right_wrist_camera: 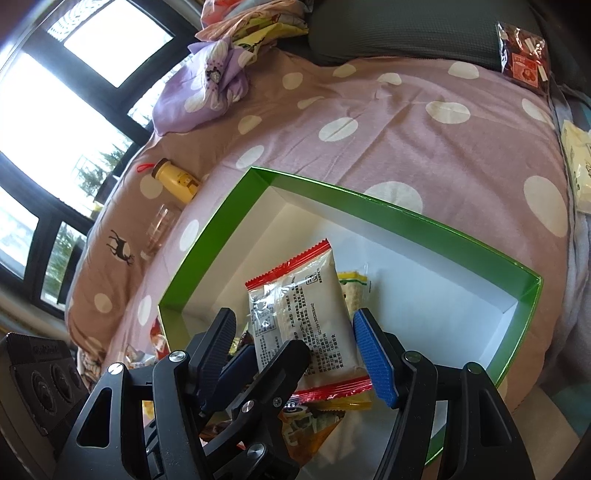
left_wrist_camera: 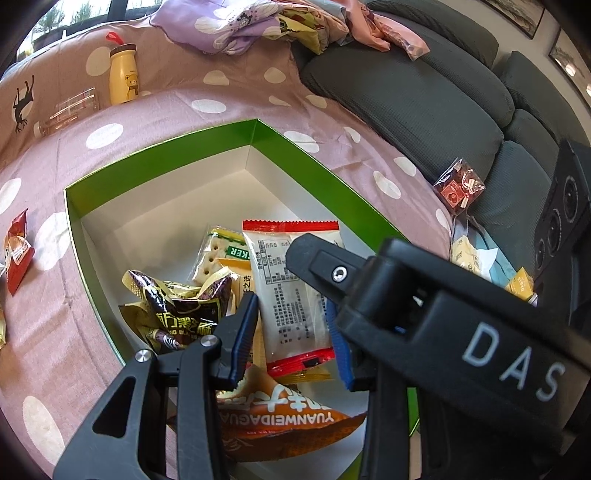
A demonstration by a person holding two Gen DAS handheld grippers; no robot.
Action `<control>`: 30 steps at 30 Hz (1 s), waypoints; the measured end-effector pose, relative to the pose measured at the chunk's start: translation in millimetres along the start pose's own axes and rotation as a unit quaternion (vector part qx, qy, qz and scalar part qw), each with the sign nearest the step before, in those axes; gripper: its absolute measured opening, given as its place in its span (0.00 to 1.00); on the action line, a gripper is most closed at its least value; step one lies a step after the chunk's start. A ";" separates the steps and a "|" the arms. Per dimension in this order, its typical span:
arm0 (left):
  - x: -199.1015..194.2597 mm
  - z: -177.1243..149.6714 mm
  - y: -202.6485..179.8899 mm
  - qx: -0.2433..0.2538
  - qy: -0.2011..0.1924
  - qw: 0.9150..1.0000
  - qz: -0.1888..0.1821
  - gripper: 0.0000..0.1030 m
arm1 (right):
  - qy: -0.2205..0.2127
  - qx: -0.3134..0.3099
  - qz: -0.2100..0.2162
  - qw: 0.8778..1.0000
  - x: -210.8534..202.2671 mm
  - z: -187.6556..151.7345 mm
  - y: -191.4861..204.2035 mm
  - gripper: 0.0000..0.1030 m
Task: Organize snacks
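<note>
Glossy plastic snack packets [left_wrist_camera: 295, 291] lie in a matt-lined cardboard box [left_wrist_camera: 162, 155].

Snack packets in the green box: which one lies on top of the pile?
The white packet with red crimped ends, printed back side up; it overlaps the cracker packet and orange bag beneath.

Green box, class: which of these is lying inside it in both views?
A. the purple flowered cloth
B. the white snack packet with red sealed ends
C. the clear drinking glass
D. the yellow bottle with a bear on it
B: the white snack packet with red sealed ends lies inside the green box, on other snacks, while the yellow bottle, the glass and the purple cloth sit outside on the dotted sheet.
</note>
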State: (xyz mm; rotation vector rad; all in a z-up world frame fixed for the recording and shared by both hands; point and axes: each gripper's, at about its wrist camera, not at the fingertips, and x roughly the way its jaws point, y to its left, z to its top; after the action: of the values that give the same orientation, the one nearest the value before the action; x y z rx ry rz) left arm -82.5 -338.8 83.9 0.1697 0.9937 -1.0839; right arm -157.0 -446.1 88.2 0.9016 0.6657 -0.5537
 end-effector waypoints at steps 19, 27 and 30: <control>2.6 -1.6 3.8 -0.010 0.002 1.000 0.001 0.38 | -0.003 0.000 -0.008 1.000 2.6 -1.7 1.6 0.67; -3.7 -2.4 0.4 -0.002 -0.004 1.000 0.028 0.52 | -0.006 0.003 -0.005 1.000 2.7 -0.7 -0.5 0.67; -11.2 -3.3 3.6 -0.003 -0.011 0.998 0.056 0.64 | -0.009 0.004 -0.007 1.000 1.4 -0.8 -1.6 0.67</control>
State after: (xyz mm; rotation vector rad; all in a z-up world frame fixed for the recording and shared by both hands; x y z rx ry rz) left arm -82.8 -327.8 89.2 0.2058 0.9564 -0.9783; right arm -157.3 -446.5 86.0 0.8996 0.6540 -0.5766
